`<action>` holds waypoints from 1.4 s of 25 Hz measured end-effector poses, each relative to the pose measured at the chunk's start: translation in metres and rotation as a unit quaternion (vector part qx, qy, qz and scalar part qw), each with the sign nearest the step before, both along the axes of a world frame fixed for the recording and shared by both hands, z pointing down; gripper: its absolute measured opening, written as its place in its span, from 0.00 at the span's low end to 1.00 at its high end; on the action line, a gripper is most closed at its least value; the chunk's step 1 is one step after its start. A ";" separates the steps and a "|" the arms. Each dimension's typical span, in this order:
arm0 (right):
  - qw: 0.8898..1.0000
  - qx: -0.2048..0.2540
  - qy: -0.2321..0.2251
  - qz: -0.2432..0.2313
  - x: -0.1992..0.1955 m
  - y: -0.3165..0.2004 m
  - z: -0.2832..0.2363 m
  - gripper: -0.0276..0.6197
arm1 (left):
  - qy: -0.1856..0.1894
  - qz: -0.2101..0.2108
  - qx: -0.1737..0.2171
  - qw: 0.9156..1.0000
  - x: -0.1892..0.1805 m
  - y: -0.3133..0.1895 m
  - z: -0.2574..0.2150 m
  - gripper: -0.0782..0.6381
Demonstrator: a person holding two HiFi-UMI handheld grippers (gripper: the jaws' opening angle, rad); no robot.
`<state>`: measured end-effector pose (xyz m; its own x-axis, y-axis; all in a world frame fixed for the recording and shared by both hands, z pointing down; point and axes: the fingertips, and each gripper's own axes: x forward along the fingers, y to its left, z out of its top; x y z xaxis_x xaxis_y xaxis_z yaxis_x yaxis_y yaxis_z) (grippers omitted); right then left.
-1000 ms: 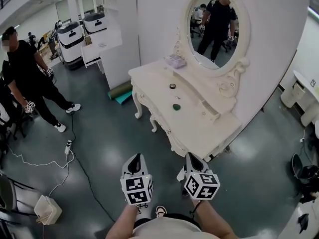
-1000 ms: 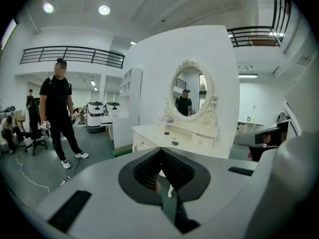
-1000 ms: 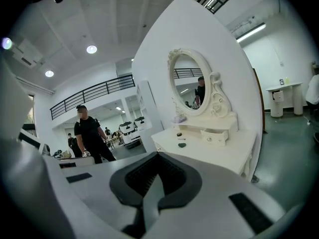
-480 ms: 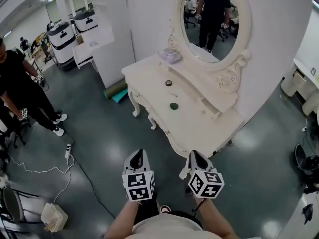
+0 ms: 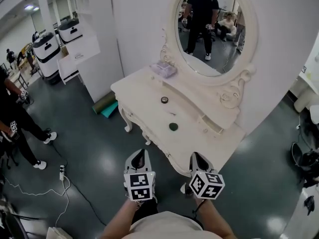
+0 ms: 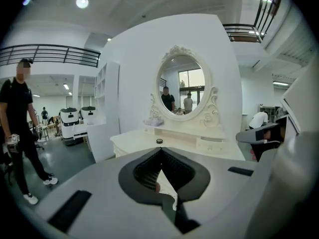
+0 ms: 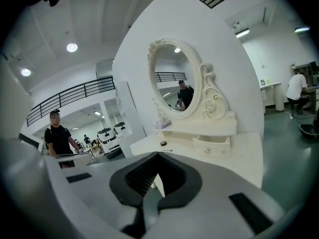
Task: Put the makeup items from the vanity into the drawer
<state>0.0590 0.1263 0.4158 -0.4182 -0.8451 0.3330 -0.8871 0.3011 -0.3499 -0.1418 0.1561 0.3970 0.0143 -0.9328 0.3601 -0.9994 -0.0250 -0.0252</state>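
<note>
A: Zero items are seen in the drawer [image 7: 212, 144] so far. Three small things are counted on the vanity [image 5: 199, 143] top: a black round jar [image 5: 164, 99], a thin stick [image 5: 173, 114] and a green round compact [image 5: 173, 126]. A pale pouch [image 5: 164, 69] is set further back, by the mirror [image 5: 214, 29].

B: Grippers?

A: Left gripper [image 5: 140, 156]: jaws brought together, nothing between them. Right gripper [image 5: 196, 158]: same, jaws together, nothing carried. Both are held short of the vanity's near edge, well apart from every item.

B: Drawer state?

A: It's the small one under the raised shelf, knob facing out. It is judged shut or barely proud of the shelf; that can't be settled from these views. No contents can be seen.

B: Progress, then?

A: Task is judged to be at the very start. Nothing is picked, nothing is placed. Left to be done: drawer to be pulled open, each item to be gripped and dropped in, and the drawer probably to be pushed closed. The stick is expected to be the awkward one, as it lies flat on the top with little to be pinched.
</note>
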 end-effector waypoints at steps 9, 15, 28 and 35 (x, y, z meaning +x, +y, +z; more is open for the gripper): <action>1.000 -0.003 0.009 0.025 -0.050 -0.084 -0.007 0.07 | 0.017 0.029 -0.010 0.999 -0.049 -0.097 0.003 0.12; 0.998 -0.007 0.022 0.061 -0.053 -0.117 -0.007 0.07 | 0.054 0.069 -0.015 0.996 -0.053 -0.145 0.014 0.12; 0.993 -0.060 0.049 0.095 -0.012 -0.169 0.033 0.07 | 0.091 0.133 -0.100 0.982 0.008 -0.204 0.077 0.12; 0.993 -0.070 0.059 0.076 -0.008 -0.199 0.039 0.07 | 0.116 0.148 -0.134 0.973 0.027 -0.225 0.098 0.12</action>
<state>0.0514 -0.0732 0.4545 -0.2404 -0.8375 0.4907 -0.9558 0.1162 -0.2699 -0.1151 -0.0693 0.4948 0.3779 -0.7486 0.5448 -0.9254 -0.2867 0.2479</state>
